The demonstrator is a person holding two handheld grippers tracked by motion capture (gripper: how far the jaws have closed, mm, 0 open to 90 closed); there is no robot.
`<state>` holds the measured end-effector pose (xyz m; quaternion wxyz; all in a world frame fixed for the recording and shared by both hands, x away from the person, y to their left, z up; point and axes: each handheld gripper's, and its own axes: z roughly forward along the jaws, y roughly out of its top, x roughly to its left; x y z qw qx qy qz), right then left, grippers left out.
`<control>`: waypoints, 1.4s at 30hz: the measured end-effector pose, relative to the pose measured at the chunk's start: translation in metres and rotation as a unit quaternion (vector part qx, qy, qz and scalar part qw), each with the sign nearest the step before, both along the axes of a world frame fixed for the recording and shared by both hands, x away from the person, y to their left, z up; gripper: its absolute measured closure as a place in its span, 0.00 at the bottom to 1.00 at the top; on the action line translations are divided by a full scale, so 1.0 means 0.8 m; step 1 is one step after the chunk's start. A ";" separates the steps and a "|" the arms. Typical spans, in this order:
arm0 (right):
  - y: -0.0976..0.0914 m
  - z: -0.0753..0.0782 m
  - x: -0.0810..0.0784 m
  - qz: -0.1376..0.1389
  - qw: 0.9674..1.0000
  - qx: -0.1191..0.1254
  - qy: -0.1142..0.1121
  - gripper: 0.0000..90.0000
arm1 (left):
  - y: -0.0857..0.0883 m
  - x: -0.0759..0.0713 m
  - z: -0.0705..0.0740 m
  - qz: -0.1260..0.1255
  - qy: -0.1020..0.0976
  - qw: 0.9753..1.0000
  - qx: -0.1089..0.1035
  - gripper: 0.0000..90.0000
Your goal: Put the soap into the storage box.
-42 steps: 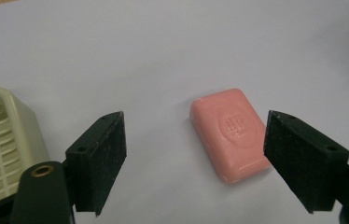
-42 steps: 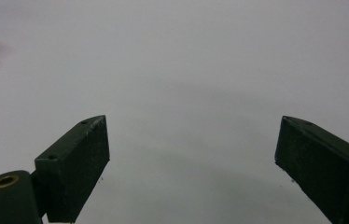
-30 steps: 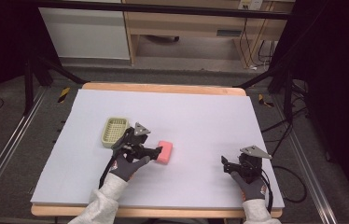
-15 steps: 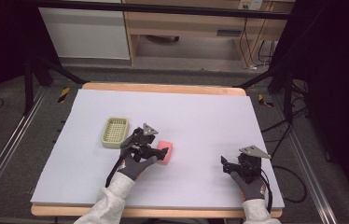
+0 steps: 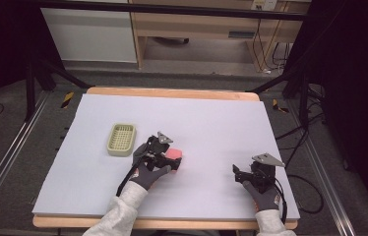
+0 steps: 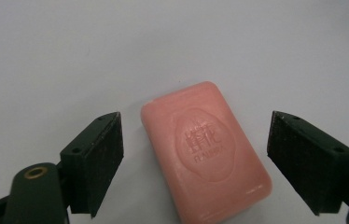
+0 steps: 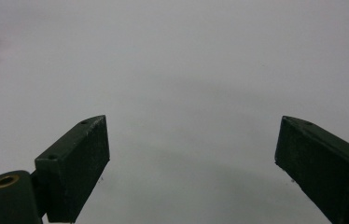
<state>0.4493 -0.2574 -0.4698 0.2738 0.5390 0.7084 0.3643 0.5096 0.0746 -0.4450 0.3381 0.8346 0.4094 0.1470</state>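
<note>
Straddling the soap (image 6: pixel 206 151), the left gripper (image 6: pixel 196 163) stands wide, one jaw on each side of the pink bar and neither touching it. The soap lies flat on the table (image 5: pixel 211 123), just right of the green tray (image 5: pixel 121 139) in the high view, with its long axis running slantwise between the jaws, so they look set to close across its short width. There is more gap on the right jaw's side than on the left's. I judge a straight squeeze would take it, though the slant may turn the bar a little. The right gripper (image 5: pixel 251 174) sits well apart toward the table's near right, also wide and holding nothing; the left is plainly the nearer.
</note>
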 end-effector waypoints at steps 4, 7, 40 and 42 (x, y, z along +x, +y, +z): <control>0.000 0.000 0.000 0.000 1.000 0.000 0.000 0.11 | -0.006 0.001 -0.004 0.002 0.003 1.000 0.004 0.20; 0.000 0.000 0.000 0.000 1.000 0.000 0.000 0.11 | -0.009 0.002 -0.007 0.004 0.006 1.000 0.008 0.20; 0.000 -0.001 0.001 0.001 1.000 -0.003 0.005 0.11 | -0.008 0.002 -0.017 0.007 0.032 0.999 0.021 0.40; 0.000 -0.001 0.001 0.001 1.000 -0.003 0.005 0.11 | -0.007 0.002 -0.016 0.004 0.033 0.999 0.025 0.40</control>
